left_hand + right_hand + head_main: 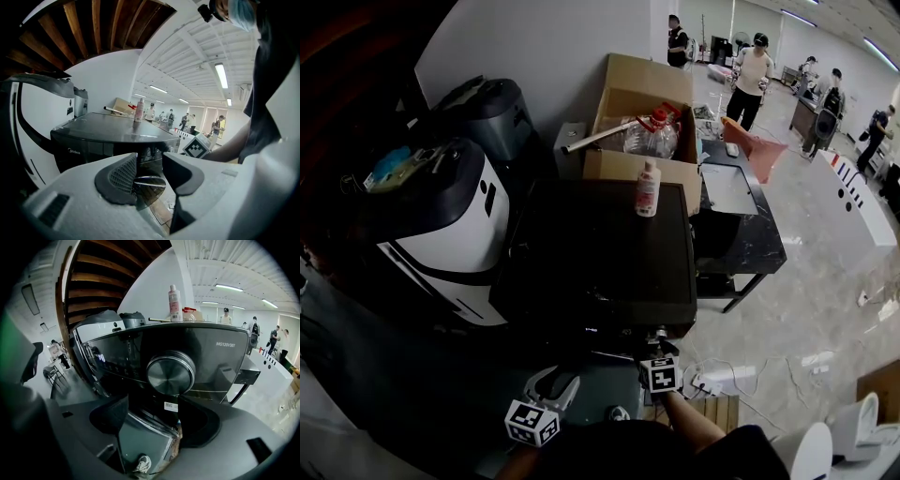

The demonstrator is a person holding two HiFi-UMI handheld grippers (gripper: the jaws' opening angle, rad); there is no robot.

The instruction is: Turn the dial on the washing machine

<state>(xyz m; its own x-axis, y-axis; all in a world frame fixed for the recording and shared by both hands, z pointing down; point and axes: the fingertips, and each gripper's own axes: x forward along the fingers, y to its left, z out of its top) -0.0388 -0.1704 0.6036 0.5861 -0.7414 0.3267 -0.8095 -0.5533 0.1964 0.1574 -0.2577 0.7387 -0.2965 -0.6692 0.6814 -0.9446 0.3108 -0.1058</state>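
Bright hall behind; the dial (170,372) on the washing machine (220,363) sits just above my right gripper (153,404), its jaws spread and empty.

Wall: we log plain white wall (553,56).
Floor: pale glossy floor tiles (825,291), with cables (797,370) lying loose on them.
Ceiling: white, with strip lights (220,75); nearer us, dark wooden beams (93,28).
Furniture: we list a black table (750,239) and a long white counter (862,202).
Far end: people (755,70) standing about.
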